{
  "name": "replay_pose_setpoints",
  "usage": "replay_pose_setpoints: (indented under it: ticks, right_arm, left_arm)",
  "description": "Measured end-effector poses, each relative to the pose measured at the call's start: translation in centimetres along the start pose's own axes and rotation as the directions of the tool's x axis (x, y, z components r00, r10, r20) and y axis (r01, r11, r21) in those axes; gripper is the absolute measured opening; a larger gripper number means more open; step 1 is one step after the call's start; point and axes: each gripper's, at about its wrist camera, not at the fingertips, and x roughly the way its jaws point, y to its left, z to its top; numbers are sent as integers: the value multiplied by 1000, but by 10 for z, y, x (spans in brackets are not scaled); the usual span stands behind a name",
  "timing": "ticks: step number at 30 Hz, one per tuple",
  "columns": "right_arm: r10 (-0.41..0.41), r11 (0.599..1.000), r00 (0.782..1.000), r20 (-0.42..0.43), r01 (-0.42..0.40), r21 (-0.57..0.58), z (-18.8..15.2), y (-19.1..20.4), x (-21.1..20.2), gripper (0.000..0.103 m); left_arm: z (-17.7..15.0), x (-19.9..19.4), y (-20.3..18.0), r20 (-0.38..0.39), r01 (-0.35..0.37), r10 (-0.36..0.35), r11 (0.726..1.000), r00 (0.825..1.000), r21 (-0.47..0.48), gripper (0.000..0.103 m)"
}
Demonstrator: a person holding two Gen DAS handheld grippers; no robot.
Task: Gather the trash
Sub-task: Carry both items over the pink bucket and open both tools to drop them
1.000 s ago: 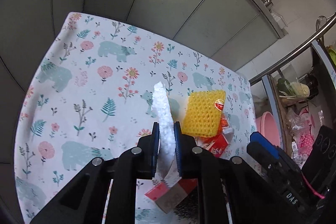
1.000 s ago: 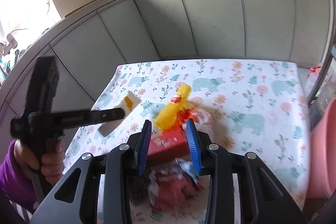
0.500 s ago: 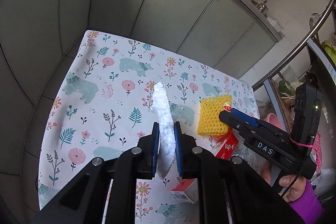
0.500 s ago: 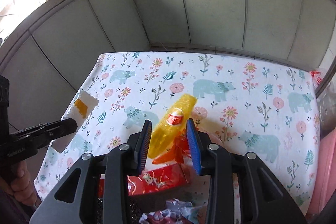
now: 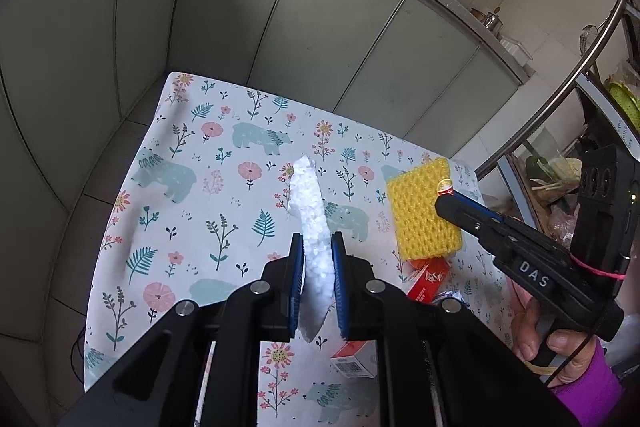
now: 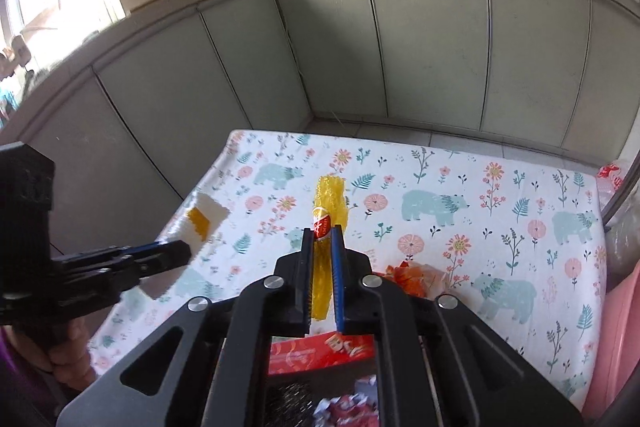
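The left gripper (image 5: 316, 279) is closed on one white foam piece (image 5: 310, 203), which stands edge-up between its fingers above the middle of the table (image 5: 192, 187). The right gripper (image 6: 322, 279) is closed on one yellow foam net (image 6: 330, 203) with a small red sticker, lifted over the near half of the table. Under them, near the front edge, lie one red box (image 6: 316, 351), one orange wrapper (image 6: 416, 277), some crumpled paper (image 6: 352, 403), and perhaps a dark scrubber, which I cannot see clearly. In my judgement the foam piece may crumble or slip, because it is brittle and held only at its lower end; the soft net may slide out.
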Motion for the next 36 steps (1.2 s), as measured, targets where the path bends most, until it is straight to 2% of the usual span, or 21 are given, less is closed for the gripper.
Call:
replay_pose_setpoints:
  ticks: [8, 18, 25, 29, 32, 36]
  right_arm:
    - [24, 995, 997, 78, -31, 97, -13, -12, -61, 9]
    - [-122, 970, 981, 148, 87, 226, -50, -70, -131, 9]
    - [-239, 924, 954, 180, 166, 345, -75, -122, -169, 9]
    - [-312, 895, 929, 198, 217, 391, -85, -147, -189, 9]
    - [-347, 874, 915, 206, 235, 425, -93, -166, -198, 9]
    - [-416, 838, 885, 206, 286, 464, -102, -194, -211, 9]
  left_arm:
    - [-3, -12, -23, 34, 29, -31, 998, 999, 64, 13]
    - [-12, -13, -78, 29, 86, -92, 981, 995, 172, 13]
    - [-14, 2, -146, -14, 162, -164, 948, 986, 273, 13]
    - [-19, 16, -190, -58, 217, -210, 922, 976, 321, 13]
    - [-21, 31, -223, -97, 269, -251, 904, 963, 333, 13]
    - [-24, 53, -273, -142, 337, -306, 867, 941, 368, 13]
